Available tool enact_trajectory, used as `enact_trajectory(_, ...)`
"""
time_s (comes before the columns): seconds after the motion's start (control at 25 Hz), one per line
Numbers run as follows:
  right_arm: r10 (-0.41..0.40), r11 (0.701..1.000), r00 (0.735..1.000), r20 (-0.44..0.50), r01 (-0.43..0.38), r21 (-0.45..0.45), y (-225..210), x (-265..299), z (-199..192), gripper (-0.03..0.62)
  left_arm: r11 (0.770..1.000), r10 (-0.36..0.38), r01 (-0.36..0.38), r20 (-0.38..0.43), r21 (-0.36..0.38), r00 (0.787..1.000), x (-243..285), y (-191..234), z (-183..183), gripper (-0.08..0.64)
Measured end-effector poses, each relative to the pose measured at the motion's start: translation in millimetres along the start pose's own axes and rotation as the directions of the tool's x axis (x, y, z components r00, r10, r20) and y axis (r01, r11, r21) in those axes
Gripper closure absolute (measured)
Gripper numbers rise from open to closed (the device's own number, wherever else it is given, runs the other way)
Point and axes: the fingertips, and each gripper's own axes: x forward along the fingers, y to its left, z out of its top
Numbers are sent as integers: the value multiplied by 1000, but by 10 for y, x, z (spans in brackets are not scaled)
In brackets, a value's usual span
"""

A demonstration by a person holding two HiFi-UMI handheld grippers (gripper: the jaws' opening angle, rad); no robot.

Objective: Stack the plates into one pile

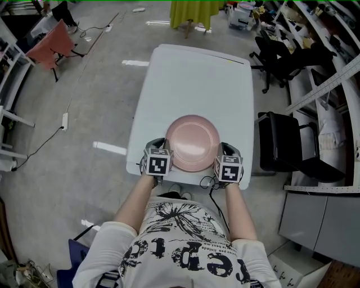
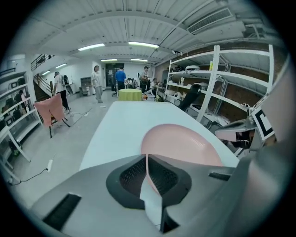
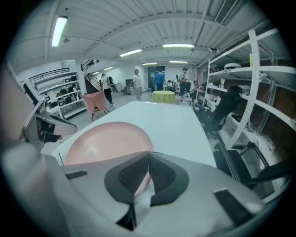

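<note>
A single pink plate [image 1: 193,143] is at the near end of the white table [image 1: 194,79], between my two grippers. My left gripper [image 1: 162,148] is shut on the plate's left rim. In the left gripper view the pink plate [image 2: 185,146] has its thin edge running in between the dark pads [image 2: 134,173], and the left gripper [image 2: 147,162] is closed on it. My right gripper [image 1: 223,151] is shut on the right rim. In the right gripper view the plate [image 3: 108,141] slips between the closed pads [image 3: 162,173] of the right gripper [image 3: 148,159]. No other plate is in view.
Black office chairs [image 1: 284,146] stand close to the table's right side, with shelving [image 1: 332,67] behind them. A red chair [image 1: 49,46] and a power strip [image 1: 65,121] are on the floor at the left. A yellow-green covered table [image 1: 190,12] stands beyond the far end.
</note>
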Motion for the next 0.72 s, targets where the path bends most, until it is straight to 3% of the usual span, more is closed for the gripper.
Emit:
enact_trajectory(0.04, 9, 1000, 1000, 20, -8, -21, 13, -53, 43, 584, 1000, -2, 2, 21, 6, 1000, -45, -5, 41, 557)
enact_trajectory(0.2, 56, 998, 992, 110, -54, -23, 80, -245, 276, 586, 998, -52, 48, 102, 44, 993, -248, -71, 298, 557)
enact_trajectory(0.32, 85, 996, 978, 190, -81, -30, 145, -414, 471, 586, 990, -136, 125, 180, 70, 974, -390, -192, 489, 557)
enact_trajectory(0.52, 138, 990, 939, 315, -120, -76, 294, -715, 797, 587, 950, -313, 298, 336, 99, 888, -706, -458, 861, 557)
enact_trajectory(0.72, 192, 979, 873, 448, -139, -149, 445, -1044, 1126, 588, 914, -406, 350, 457, 206, 792, -1095, -651, 1194, 557)
